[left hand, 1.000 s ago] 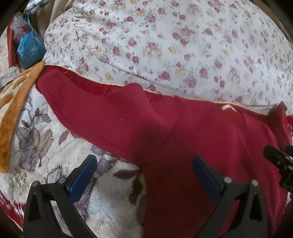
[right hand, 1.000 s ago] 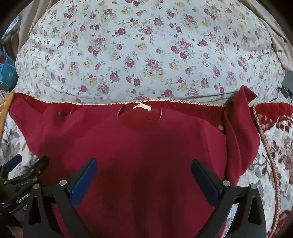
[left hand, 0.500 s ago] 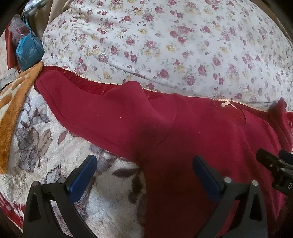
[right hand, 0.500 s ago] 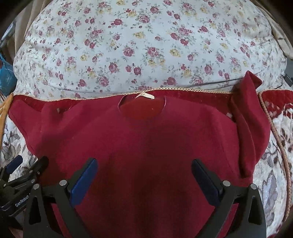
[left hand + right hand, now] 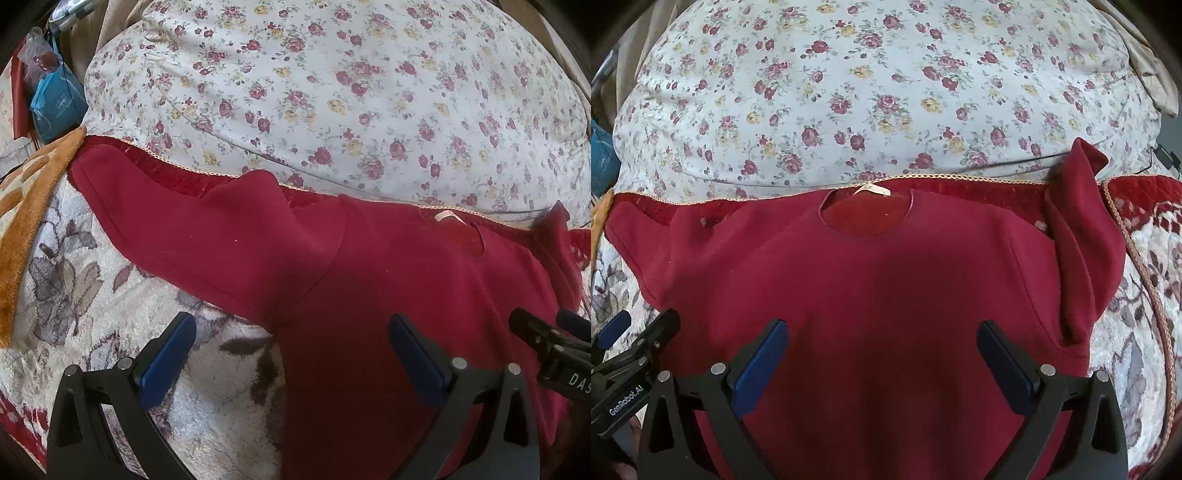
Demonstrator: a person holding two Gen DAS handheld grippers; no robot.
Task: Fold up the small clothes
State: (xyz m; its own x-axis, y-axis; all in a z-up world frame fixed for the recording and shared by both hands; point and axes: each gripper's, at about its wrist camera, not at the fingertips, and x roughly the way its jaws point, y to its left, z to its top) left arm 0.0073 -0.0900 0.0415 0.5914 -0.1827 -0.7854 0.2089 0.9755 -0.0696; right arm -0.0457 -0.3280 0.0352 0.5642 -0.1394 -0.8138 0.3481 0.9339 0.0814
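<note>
A small red long-sleeved top lies flat on the bed, neckline with a white label at the far side. Its left sleeve stretches out to the left; its right sleeve is bunched and folded over near the right edge. My left gripper is open and empty, above the left armpit of the top. My right gripper is open and empty over the middle of the top's body. Each gripper shows at the edge of the other's view: the right one, the left one.
A big floral pillow or duvet lies just behind the top. The bed cover is a cream plush blanket with a leaf pattern and red border. An orange towel and a blue bag sit at far left.
Both grippers have shifted slightly forward and lower over the top; the garment fills a little more of each view. Both stay open. The top has not moved.
</note>
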